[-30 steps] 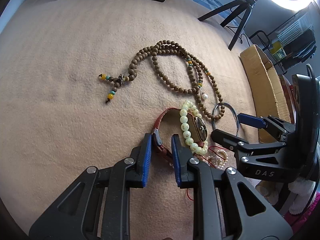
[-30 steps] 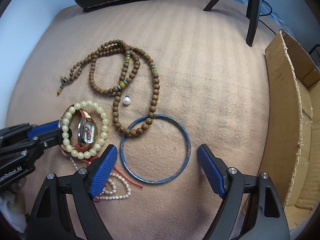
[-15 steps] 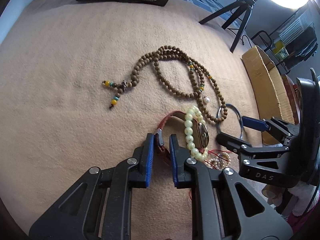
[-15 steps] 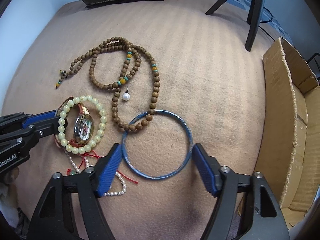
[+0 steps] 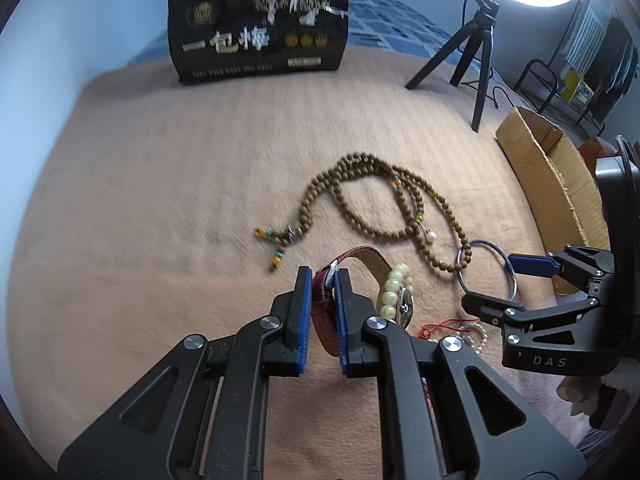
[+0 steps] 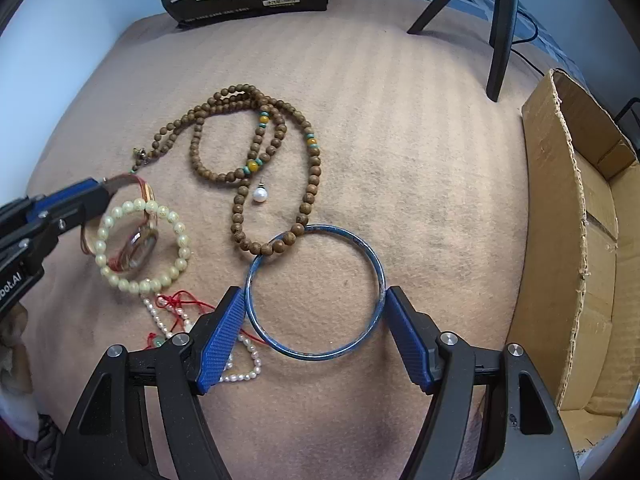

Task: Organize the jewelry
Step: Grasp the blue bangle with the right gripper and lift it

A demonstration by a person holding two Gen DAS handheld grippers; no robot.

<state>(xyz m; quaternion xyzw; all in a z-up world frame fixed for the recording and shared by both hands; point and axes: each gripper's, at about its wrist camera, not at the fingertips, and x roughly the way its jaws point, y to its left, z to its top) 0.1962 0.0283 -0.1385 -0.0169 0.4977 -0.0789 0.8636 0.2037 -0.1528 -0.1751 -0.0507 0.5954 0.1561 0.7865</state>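
My left gripper point(image 5: 322, 280) is shut on the red strap of a watch point(image 5: 320, 304) and lifts it on edge; a pale bead bracelet point(image 5: 394, 290) hangs around the watch. In the right wrist view the watch point(image 6: 138, 250) sits inside the bracelet point(image 6: 182, 236). My right gripper point(image 6: 314, 308) has its pads against both sides of a blue bangle point(image 6: 316, 354) lying on the tan blanket. A long brown bead necklace point(image 6: 240, 184) with a pearl drop point(image 6: 259, 194) overlaps the bangle's far edge. A small pearl chain with red cord point(image 6: 176, 308) lies by the right gripper's left finger.
An open cardboard box point(image 6: 580, 248) stands at the right edge of the blanket. A black snack bag point(image 5: 256, 24) stands at the far end. A tripod point(image 5: 472, 64) with a ring light stands at the back right.
My left gripper has closed on the watch strap and raised it, tipping watch and bead bracelet up. My right gripper has moved forward and narrowed until its pads meet the blue bangle.
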